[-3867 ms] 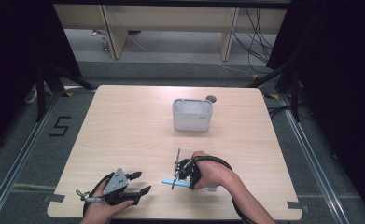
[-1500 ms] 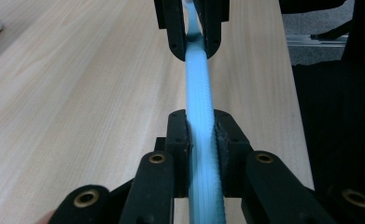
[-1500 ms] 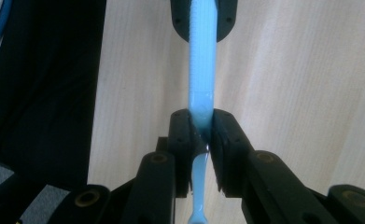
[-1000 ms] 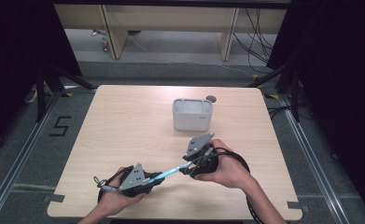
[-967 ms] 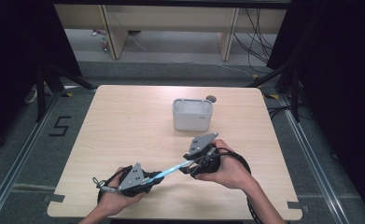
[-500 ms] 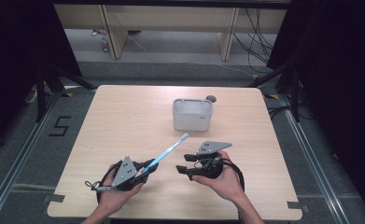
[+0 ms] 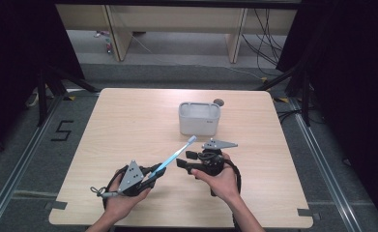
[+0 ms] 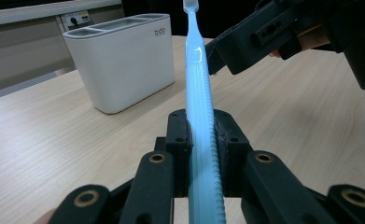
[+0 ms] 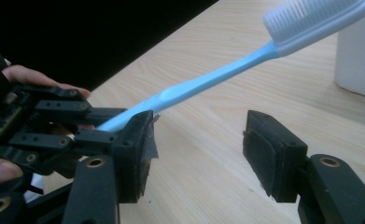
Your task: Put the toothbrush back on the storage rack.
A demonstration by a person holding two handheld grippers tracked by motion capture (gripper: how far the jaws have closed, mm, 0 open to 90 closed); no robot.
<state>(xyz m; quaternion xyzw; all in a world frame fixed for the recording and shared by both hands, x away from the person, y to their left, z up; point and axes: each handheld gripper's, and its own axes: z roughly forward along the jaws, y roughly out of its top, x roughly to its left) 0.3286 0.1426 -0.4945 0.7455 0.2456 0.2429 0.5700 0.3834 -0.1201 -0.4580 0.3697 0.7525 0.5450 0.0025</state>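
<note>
A light blue toothbrush (image 7: 176, 153) sticks up and to the right out of my left gripper (image 7: 153, 176), which is shut on its handle near the table's front. In the left gripper view the handle (image 8: 200, 121) runs between the two pads toward the white holder (image 8: 122, 60). My right gripper (image 7: 185, 161) stands open just right of the brush, with nothing between its fingers. In the right gripper view the toothbrush (image 9: 217, 77) crosses above the open gripper (image 9: 199, 140), bristles at the upper right, clear of both pads.
A white two-slot holder (image 7: 199, 118) stands past the middle of the wooden table (image 7: 128, 121), with a small dark round thing (image 7: 218, 102) behind it. Shelving legs and cables lie beyond the far edge.
The toothbrush passed from the right gripper to the left. The right gripper let go, opened and drew back to the right; the left gripper now tilts the brush up toward the holder.
</note>
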